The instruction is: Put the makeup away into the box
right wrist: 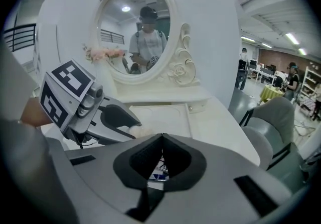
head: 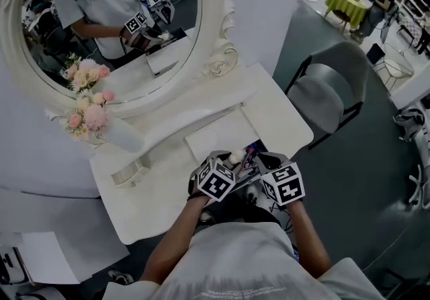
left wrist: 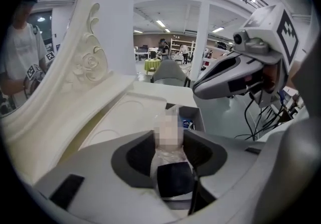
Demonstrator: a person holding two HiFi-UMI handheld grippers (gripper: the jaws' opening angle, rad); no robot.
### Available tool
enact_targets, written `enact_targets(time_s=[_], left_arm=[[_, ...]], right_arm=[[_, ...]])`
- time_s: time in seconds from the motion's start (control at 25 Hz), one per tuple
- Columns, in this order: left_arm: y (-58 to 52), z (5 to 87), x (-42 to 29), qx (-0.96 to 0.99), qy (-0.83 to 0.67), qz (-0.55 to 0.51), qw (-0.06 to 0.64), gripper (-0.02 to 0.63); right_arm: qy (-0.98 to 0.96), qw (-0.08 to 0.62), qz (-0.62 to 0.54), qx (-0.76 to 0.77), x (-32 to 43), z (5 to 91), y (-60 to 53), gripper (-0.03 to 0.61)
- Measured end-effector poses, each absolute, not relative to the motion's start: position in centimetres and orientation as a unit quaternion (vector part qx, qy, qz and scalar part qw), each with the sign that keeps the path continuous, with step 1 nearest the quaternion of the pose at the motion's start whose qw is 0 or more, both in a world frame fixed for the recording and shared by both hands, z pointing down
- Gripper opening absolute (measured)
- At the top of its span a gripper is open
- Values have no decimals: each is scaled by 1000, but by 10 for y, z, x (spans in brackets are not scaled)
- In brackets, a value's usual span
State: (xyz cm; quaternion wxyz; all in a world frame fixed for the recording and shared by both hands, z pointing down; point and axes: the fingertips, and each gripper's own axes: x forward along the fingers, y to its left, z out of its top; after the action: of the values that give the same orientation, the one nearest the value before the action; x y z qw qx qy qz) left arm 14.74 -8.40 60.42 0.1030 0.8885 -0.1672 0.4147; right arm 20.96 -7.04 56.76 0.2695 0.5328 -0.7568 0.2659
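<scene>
The worry here is crowding. Both tongs sit close together at the lower centre of the head view, right over the table's point(head: 161, 181) front edge, and the box point(left wrist: 199, 115) looks to be near that edge too. If the bottle point(left wrist: 164, 160) comes in low or tilted, it could catch the box wall and push the box towards the edge, or twist out of the pads. The two tools could also bump each other.

The left tongs point(left wrist: 170, 143) stand wide, their pads clamped on the pale bottle with its dark band. It is upright between them, and the box is just beyond it, already holding some blue items. The right tongs point(right wrist: 162, 136) are closed, tips meeting, and I see nothing pinched in them. They hang just beside the left pair.
</scene>
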Motion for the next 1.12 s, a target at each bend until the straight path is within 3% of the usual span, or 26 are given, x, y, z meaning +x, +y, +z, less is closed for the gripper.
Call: enact_targets(time_s=[0.4, 0.88, 1.0, 1.12], left_arm=[[-70, 639, 165, 877, -136, 446, 119, 212], [-84, 617, 157, 893, -160, 394, 145, 241], [-103, 602, 136, 891, -212, 375, 139, 150], [-119, 582, 109, 892, -256, 342, 148, 132]], right_arm=[[-743, 263, 285, 546, 236, 569, -57, 2], [-759, 263, 271, 531, 226, 561, -79, 2], [-773, 264, 260, 515, 212, 555, -92, 2], [-790, 266, 244, 496, 193, 546, -109, 2]])
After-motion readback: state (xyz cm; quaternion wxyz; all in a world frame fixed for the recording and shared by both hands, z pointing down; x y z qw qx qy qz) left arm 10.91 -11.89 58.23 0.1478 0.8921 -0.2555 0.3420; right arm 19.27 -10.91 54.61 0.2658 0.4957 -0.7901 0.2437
